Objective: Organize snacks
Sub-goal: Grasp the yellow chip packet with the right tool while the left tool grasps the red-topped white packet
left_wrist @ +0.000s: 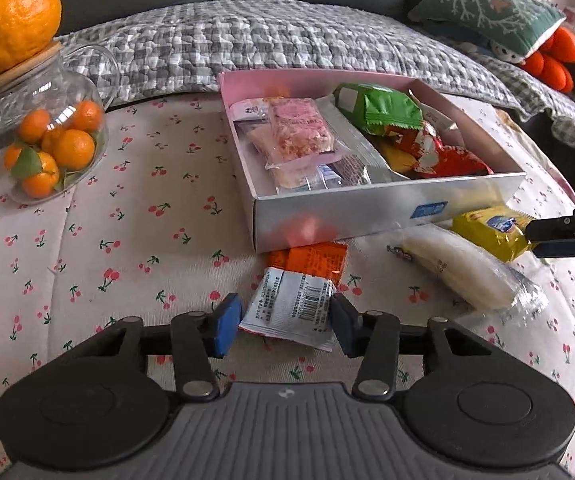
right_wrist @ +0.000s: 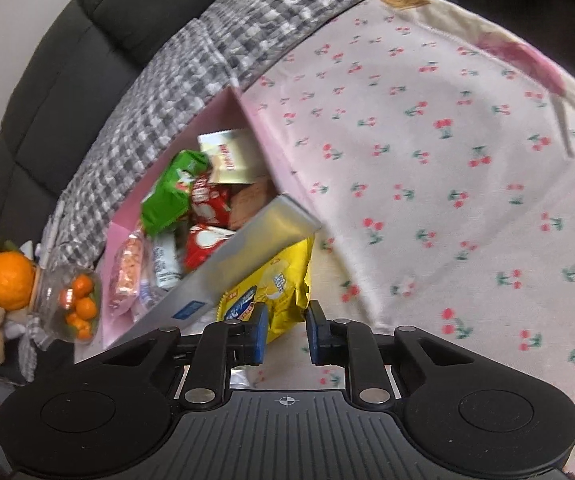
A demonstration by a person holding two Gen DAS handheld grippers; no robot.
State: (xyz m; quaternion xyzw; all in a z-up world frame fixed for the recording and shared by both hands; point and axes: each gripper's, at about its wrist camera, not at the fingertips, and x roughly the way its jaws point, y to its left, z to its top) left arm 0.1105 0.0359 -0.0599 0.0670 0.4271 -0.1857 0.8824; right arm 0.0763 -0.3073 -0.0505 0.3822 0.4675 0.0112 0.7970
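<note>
Our left gripper (left_wrist: 286, 322) jaws clench the white packet (left_wrist: 291, 306); our right gripper (right_wrist: 286, 334) jaws pinch the yellow packet (right_wrist: 275, 294) beside the box (left_wrist: 367, 210).

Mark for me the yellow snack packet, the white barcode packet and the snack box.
yellow snack packet (right_wrist: 275, 296), right wrist view, on its printed front.
white barcode packet (left_wrist: 291, 306), left wrist view, on its barcode side.
snack box (left_wrist: 351, 210), left wrist view, on its near silver wall.

an open box (left_wrist: 367, 208) full of snacks sits on the table. a white packet (left_wrist: 291, 308), a yellow packet (left_wrist: 491, 232) and a clear-wrapped white snack (left_wrist: 459, 268) lie beside it.
</note>
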